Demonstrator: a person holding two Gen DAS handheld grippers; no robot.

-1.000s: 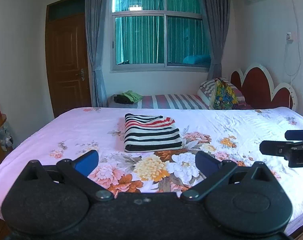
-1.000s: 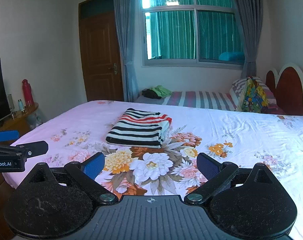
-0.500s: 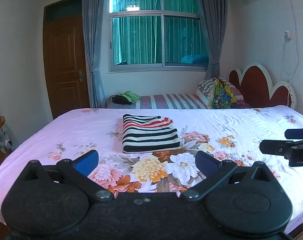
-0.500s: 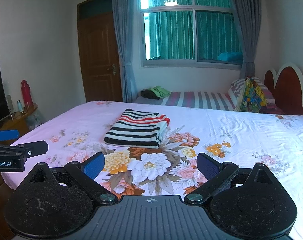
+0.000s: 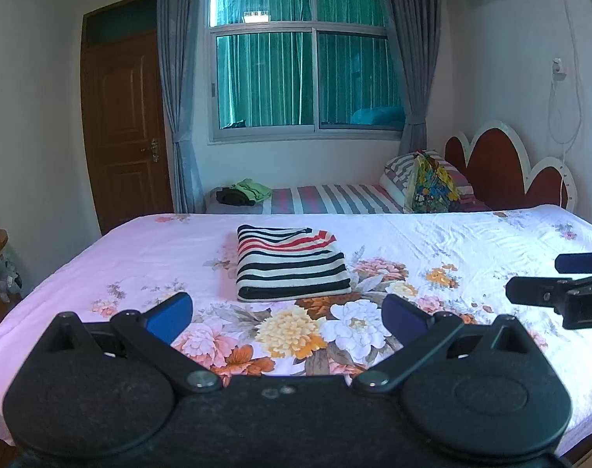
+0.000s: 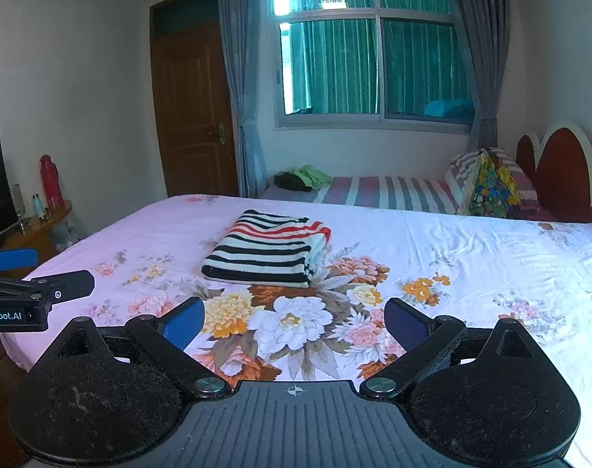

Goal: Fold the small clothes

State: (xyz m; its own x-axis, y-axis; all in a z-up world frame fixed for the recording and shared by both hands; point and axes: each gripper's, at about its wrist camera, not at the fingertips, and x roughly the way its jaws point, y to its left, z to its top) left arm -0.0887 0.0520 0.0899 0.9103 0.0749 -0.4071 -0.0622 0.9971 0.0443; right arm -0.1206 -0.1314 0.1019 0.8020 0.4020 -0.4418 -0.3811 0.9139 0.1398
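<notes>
A: Where is the shirt (image 5: 290, 263) found?

B: Folded into a neat block on the bed (image 5: 471, 234), mid-sheet, just beyond the big printed flowers. It is touched by nothing.

A: And the hand-held grippers?

B: The left hand-held gripper (image 5: 286, 318) is spread wide and empty; so is the right hand-held gripper (image 6: 296, 321). Both are held at the near edge, well short of the shirt.

A: What could be spoiled from here?

B: The fold could be undone if only the top layer were pinched — the loose right edge would be dragged open. The sheet might also be caught.

Left gripper (image 5: 286, 318) spread wide, right gripper (image 6: 294, 321) spread wide, both level, side by side
</notes>
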